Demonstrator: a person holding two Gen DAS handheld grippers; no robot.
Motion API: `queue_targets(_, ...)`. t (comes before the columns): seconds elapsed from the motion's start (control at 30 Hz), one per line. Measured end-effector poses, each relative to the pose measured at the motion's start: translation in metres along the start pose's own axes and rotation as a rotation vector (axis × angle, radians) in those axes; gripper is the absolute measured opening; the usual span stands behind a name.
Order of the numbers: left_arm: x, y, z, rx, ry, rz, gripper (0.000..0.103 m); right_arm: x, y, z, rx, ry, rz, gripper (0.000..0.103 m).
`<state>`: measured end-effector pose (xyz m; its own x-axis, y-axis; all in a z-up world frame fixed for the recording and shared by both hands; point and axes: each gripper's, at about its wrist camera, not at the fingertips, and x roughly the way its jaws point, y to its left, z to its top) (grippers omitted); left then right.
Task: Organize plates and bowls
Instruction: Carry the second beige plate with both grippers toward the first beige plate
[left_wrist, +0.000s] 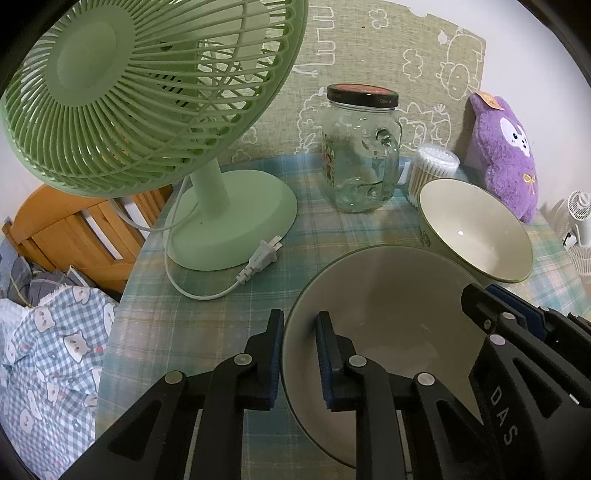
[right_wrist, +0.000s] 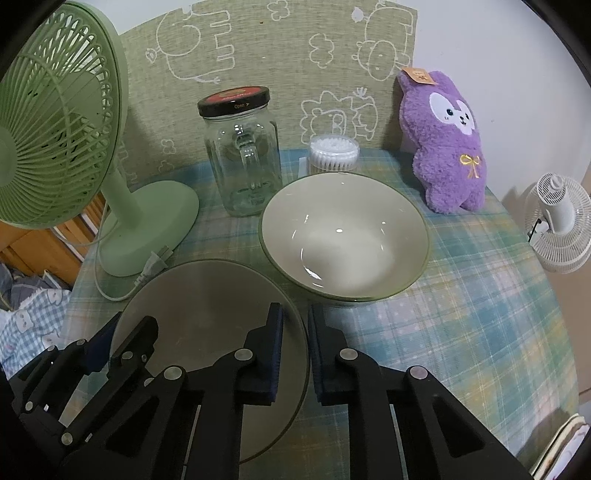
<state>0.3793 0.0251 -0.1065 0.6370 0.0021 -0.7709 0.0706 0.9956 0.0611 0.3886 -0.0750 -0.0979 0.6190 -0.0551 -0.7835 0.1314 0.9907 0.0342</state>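
Observation:
Two cream bowls with green rims are on the checked tablecloth. My left gripper (left_wrist: 300, 354) is shut on the left rim of the near bowl (left_wrist: 388, 306), one finger inside and one outside. My right gripper (right_wrist: 295, 354) is shut on the right rim of the same near bowl (right_wrist: 199, 306). It also shows in the left wrist view (left_wrist: 498, 321), and the left gripper shows in the right wrist view (right_wrist: 122, 343). The second bowl (right_wrist: 343, 236) stands just behind and to the right; it also shows in the left wrist view (left_wrist: 476, 229).
A green desk fan (left_wrist: 147, 92) with its loose plug (left_wrist: 258, 258) stands at the left. A glass jar mug (right_wrist: 240, 155), a tub of cotton swabs (right_wrist: 334, 153) and a purple plush toy (right_wrist: 443, 140) line the back. A white fan (right_wrist: 557, 221) stands beyond the table's right edge.

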Motion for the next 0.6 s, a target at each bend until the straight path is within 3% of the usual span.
queue_targets(0.6,-0.018,0.000,-0.007,-0.017,0.027,0.001,0.014,-0.017,-0.003,-0.007,0.020,0.037,0.007,0.016)
